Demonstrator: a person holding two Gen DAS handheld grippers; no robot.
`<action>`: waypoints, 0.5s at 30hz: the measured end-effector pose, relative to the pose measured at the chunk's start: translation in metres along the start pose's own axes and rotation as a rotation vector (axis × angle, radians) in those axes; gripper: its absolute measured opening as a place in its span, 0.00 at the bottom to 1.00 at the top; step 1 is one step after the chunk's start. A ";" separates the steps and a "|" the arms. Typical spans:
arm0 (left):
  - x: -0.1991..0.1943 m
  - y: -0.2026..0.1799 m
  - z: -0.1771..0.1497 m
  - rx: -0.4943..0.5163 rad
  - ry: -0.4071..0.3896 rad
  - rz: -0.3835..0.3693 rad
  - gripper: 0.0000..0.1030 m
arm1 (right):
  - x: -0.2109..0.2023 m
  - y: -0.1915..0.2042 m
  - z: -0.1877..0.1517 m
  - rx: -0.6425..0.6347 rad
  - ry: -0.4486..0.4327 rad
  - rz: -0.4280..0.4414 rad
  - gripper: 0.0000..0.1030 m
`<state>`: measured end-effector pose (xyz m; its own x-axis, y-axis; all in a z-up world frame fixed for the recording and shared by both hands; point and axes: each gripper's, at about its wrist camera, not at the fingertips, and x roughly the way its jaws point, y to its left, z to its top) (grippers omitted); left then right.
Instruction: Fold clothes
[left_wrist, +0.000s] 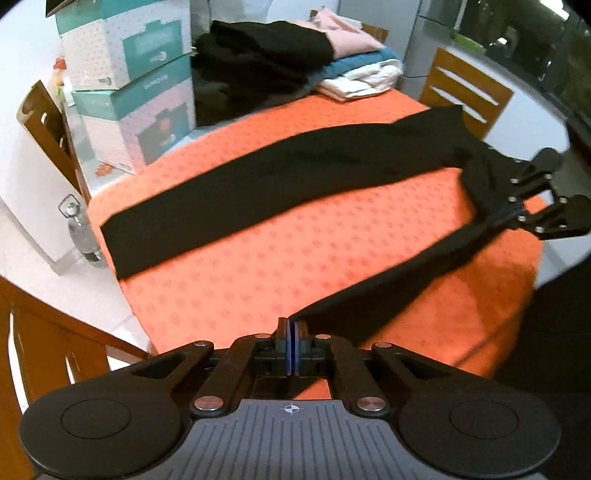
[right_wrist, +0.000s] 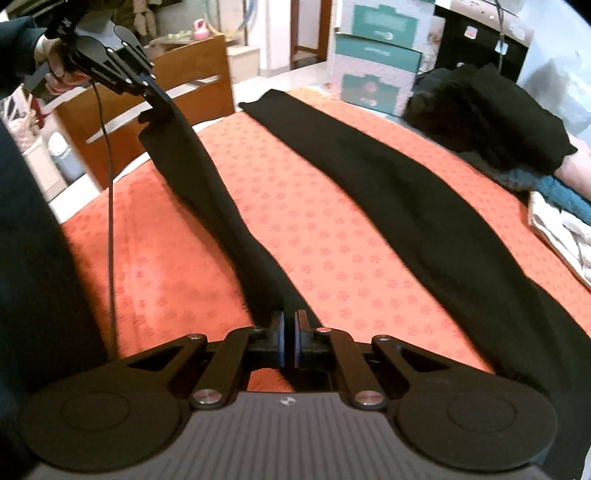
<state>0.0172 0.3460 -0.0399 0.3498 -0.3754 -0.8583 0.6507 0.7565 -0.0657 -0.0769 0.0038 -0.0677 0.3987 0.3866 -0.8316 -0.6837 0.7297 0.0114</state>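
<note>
1. Black trousers (left_wrist: 280, 177) lie on the orange patterned tablecloth (left_wrist: 295, 258). One leg lies flat across the cloth, beyond both grippers. The other leg is lifted and strung taut between the two grippers.
2. Left gripper (left_wrist: 291, 332): clamped shut on the hem end of the lifted leg. In the left wrist view the cloth exits just right of the closed pads and runs up toward the right gripper. In the right wrist view the same gripper (right_wrist: 157, 98) shows up at top left, held in the person's hand (right_wrist: 55, 70), with the leg end bunched at its tips.
3. Right gripper (right_wrist: 289, 332): a thin slit shows between the pads, but the black fabric feeds straight into them, so I read it as clenched on the waist or crotch end of that leg. It's at the far right in the left wrist view (left_wrist: 506, 214).
4. My read on why it's held this way: pinching both ends keeps the leg straight, so it can be carried over and laid onto the flat leg, edges matched. So the first fold is under way, not landed.
5. Beyond the flat leg: a pile of dark clothes (left_wrist: 258, 55) on a stack of folded items (pink, teal, white) (left_wrist: 362, 70). Probably the finished pile.
6. Teal and white cartons (left_wrist: 129, 74) are stacked left of that pile, and wooden chairs (left_wrist: 465, 92) ring the table.
7. Risk: a black cable (right_wrist: 110, 221) hangs from the left gripper just beside the lifted leg and could snag.
</note>
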 end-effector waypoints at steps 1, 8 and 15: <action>0.010 0.004 0.004 -0.003 0.007 0.010 0.04 | 0.006 -0.001 0.002 0.001 0.001 -0.014 0.05; 0.075 0.016 0.016 0.002 0.088 0.145 0.11 | 0.056 -0.004 0.018 -0.012 0.085 -0.162 0.06; 0.079 0.020 0.013 -0.004 0.063 0.238 0.35 | 0.064 0.000 0.017 0.002 0.098 -0.240 0.17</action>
<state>0.0664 0.3243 -0.1029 0.4506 -0.1526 -0.8796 0.5525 0.8216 0.1405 -0.0413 0.0376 -0.1115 0.4883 0.1460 -0.8604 -0.5751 0.7953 -0.1915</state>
